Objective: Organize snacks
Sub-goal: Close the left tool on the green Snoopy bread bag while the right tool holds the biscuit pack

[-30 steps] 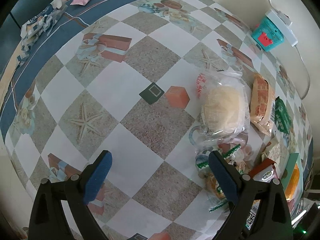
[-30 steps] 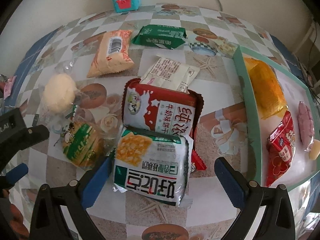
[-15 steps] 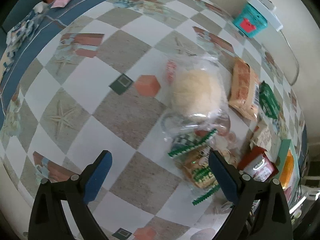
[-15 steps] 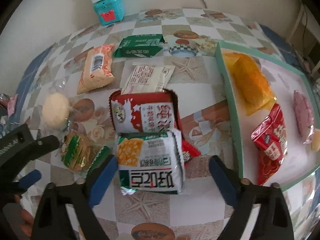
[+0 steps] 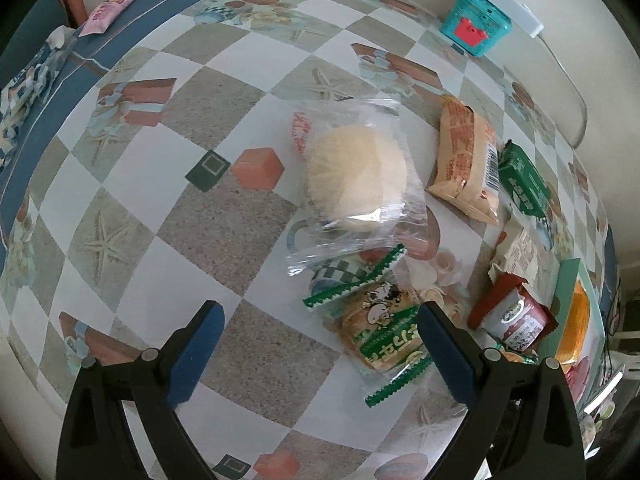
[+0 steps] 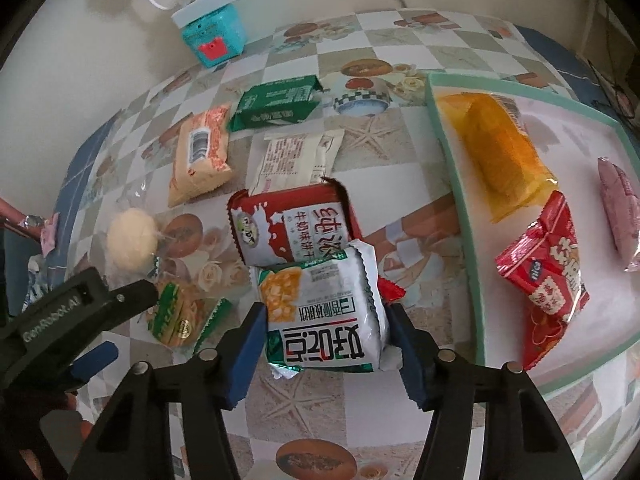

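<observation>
Snacks lie scattered over the checked cloth of the bench (image 6: pixel 400 184), and the right tongs (image 6: pixel 324 332) have their blue pads pressed against both sides of a white-and-green packet (image 6: pixel 320 316). That packet sits on the bench with its far end overlapping a red milk-biscuit packet (image 6: pixel 292 232); gripping it by its sides looks like the way to lift it clear without dragging the red one along. To my eye it is bound for the green-rimmed tray (image 6: pixel 452 168) just to its right.

The tray already holds an orange-wrapped cake (image 6: pixel 500 152), a red crinkled packet (image 6: pixel 548 272) and a pink-wrapped piece (image 6: pixel 620 212) at the far edge, with bare tray floor around them.

Left tongs (image 5: pixel 318 354) hang wide apart over the bench, holding nothing, lined up near a green-trimmed biscuit packet (image 5: pixel 384 332) whose end sits beside the right pad. Beyond it rests a pale bun in clear wrap (image 5: pixel 358 178), then an orange-printed packet (image 5: pixel 466 168) and a dark green packet (image 5: pixel 522 184), all outside the tray. A cream packet (image 6: pixel 296 160) lies partly under the red milk-biscuit one.
</observation>
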`<state>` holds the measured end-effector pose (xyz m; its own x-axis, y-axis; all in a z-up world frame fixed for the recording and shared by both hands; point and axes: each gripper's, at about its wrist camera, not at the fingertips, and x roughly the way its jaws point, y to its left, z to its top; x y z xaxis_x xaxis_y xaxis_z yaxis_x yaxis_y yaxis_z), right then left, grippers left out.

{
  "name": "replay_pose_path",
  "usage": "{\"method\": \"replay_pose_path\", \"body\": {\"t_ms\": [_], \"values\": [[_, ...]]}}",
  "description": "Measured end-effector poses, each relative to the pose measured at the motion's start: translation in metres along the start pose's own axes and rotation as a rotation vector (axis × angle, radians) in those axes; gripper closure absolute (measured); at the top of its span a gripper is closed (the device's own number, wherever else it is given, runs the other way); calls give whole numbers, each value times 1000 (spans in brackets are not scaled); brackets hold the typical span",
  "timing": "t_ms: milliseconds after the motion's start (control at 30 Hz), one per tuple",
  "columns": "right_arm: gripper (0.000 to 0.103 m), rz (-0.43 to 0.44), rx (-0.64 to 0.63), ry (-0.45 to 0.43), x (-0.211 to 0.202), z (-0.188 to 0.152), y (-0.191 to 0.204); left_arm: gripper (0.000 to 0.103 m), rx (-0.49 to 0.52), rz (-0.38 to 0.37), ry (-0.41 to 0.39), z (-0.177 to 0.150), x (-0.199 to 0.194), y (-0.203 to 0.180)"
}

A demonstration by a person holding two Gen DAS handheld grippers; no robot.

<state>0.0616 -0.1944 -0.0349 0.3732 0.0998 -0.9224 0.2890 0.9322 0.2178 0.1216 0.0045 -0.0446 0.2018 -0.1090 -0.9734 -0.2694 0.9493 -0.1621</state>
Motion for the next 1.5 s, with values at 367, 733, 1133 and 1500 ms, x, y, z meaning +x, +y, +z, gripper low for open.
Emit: {"method": "replay_pose_path", "body": {"t_ms": [367, 733, 1133, 1500], "values": [[41, 13, 38, -48, -22, 4, -14, 6, 81, 22, 11, -1, 19, -35], [41, 29, 81, -52, -26, 8, -25, 19, 150, 108, -14, -2, 40, -71], [55, 42, 105, -41, -23, 9, -31, 49, 171, 72, -33, -8, 39, -84], [35, 75, -46, 40, -11, -6, 0, 52, 144, 67, -24, -6, 29, -56]]}}
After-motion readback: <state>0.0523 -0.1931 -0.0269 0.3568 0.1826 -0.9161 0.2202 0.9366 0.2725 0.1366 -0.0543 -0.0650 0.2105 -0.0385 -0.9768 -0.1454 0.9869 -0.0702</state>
